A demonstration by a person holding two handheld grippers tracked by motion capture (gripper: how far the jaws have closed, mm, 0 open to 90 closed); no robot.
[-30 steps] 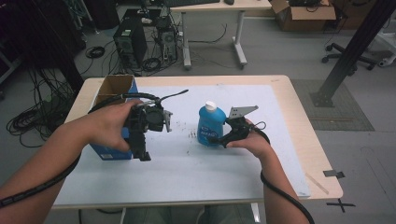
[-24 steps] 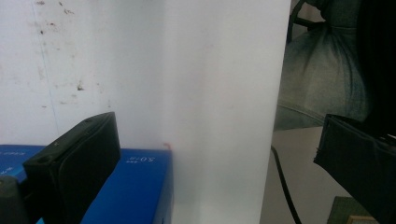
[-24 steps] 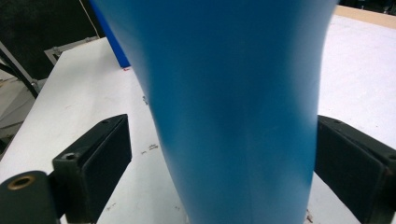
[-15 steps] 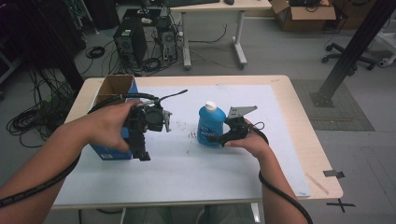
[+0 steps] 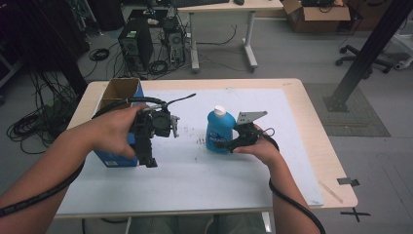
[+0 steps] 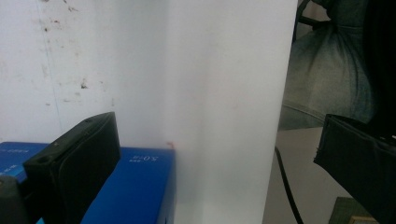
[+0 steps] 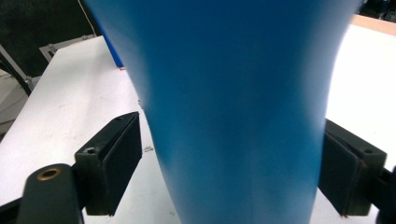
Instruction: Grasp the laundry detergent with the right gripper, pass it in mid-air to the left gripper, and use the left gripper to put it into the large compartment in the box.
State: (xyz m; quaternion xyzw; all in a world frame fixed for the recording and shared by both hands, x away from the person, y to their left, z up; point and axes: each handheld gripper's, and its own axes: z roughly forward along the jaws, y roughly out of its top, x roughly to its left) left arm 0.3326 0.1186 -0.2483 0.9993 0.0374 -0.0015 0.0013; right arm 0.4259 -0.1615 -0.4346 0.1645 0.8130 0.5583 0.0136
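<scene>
My right gripper's black fingers stand spread either side of the blue plastic bottle with the white cap at frame centre, not yet pinching, while my left gripper, fingers apart and empty, hangs lower left beside the blue cardboard box, clear of the reach.

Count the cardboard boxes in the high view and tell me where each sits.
2. One open box with blue sides stands on the table's left edge, beside the left gripper. Another open box sits on the floor, top right.

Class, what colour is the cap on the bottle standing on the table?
White, on the blue bottle; the cap shows best in the high view.
</scene>
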